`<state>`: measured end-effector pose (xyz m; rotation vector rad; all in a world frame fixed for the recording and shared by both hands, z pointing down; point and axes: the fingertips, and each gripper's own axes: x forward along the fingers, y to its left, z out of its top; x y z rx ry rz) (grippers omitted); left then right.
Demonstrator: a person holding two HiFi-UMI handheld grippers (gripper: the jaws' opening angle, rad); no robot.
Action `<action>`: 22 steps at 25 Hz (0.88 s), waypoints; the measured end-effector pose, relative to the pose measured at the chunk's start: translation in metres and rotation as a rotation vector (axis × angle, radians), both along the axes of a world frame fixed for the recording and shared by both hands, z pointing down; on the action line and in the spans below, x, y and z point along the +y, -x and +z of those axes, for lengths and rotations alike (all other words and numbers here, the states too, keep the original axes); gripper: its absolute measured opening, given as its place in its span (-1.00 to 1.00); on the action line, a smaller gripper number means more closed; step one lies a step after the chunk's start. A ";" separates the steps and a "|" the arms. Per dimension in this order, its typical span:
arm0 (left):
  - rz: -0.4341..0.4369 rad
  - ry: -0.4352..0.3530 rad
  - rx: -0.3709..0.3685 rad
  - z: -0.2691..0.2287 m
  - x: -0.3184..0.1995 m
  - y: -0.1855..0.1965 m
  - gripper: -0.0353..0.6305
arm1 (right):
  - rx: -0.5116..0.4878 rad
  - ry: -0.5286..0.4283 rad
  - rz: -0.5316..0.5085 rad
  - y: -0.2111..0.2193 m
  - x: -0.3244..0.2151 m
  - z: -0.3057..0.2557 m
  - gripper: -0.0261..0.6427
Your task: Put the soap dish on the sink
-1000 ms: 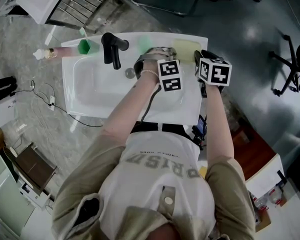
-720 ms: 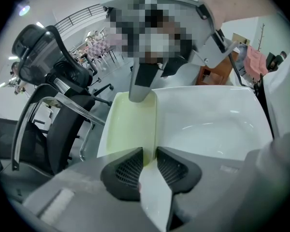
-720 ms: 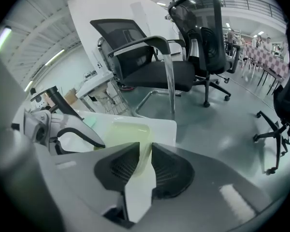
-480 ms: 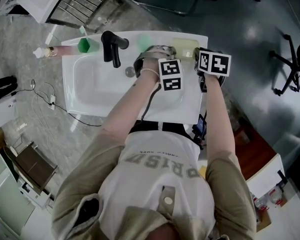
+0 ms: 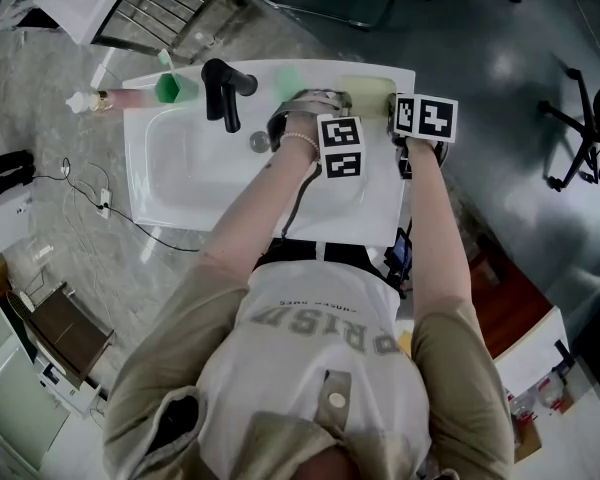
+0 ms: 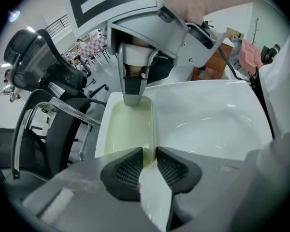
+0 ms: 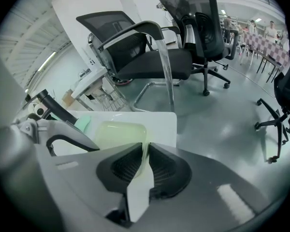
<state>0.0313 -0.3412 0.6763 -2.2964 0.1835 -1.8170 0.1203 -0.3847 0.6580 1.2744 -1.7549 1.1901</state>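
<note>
Pale yellow-green plastic soap dish (image 6: pixel 128 129) looks light, stiff and slick; left gripper (image 6: pixel 149 154) pinches its thin rim, and right gripper (image 7: pixel 146 151), jaws just closing, pinches the opposite rim.

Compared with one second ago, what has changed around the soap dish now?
The right gripper has edged toward the far rim of the sink, and its jaws have just been closing onto the edge of the soap dish. The left gripper stays clamped on it; dish and faucet have not moved.
</note>
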 end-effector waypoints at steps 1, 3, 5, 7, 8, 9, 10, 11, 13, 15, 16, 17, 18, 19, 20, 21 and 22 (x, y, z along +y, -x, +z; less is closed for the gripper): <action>-0.003 0.007 0.004 0.001 0.000 0.000 -0.58 | 0.004 0.001 -0.003 0.000 0.000 0.000 -0.78; -0.006 0.022 0.011 0.001 0.001 0.000 -0.59 | 0.008 0.005 -0.005 0.000 0.000 0.001 -0.78; -0.002 0.034 0.015 0.002 0.001 0.000 -0.59 | 0.010 0.010 -0.003 0.000 0.000 0.001 -0.78; 0.000 0.045 0.017 0.002 0.002 0.000 -0.59 | 0.014 0.015 -0.005 0.000 0.000 0.001 -0.78; -0.001 0.050 0.018 0.002 0.002 0.000 -0.59 | 0.015 0.016 -0.005 0.000 0.000 0.001 -0.78; -0.003 0.053 0.019 0.002 0.002 0.000 -0.59 | 0.014 0.016 -0.005 0.000 0.000 0.001 -0.78; -0.004 0.054 0.020 0.002 0.002 0.000 -0.59 | 0.012 0.016 -0.002 0.000 0.000 0.001 -0.78; -0.005 0.054 0.021 0.002 0.002 0.000 -0.59 | 0.010 0.016 0.002 0.000 0.000 0.001 -0.78; -0.010 0.056 0.024 0.002 0.002 0.001 -0.59 | 0.005 0.015 0.009 0.000 0.001 0.001 -0.78; -0.017 0.059 0.033 0.001 0.002 0.000 -0.59 | -0.001 0.014 0.017 0.000 0.000 0.001 -0.78; -0.021 0.063 0.038 0.001 0.002 0.000 -0.58 | -0.004 0.012 0.021 0.000 0.000 0.000 -0.77; -0.028 0.068 0.044 0.000 0.002 0.000 -0.58 | -0.007 0.009 0.025 -0.001 0.000 0.000 -0.77; -0.036 0.075 0.048 0.000 0.002 0.000 -0.57 | -0.008 0.006 0.028 -0.001 0.000 0.000 -0.77; -0.047 0.086 0.051 0.000 0.002 0.000 -0.53 | -0.008 0.002 0.031 -0.001 -0.001 0.000 -0.77; -0.057 0.097 0.054 -0.001 0.003 -0.001 -0.48 | -0.005 -0.002 0.035 -0.001 0.000 0.000 -0.77; -0.066 0.106 0.059 -0.002 0.003 -0.002 -0.41 | -0.002 -0.007 0.040 -0.002 0.000 -0.001 -0.77; -0.074 0.110 0.065 -0.003 0.002 -0.003 -0.38 | 0.002 -0.012 0.045 -0.002 0.000 -0.001 -0.76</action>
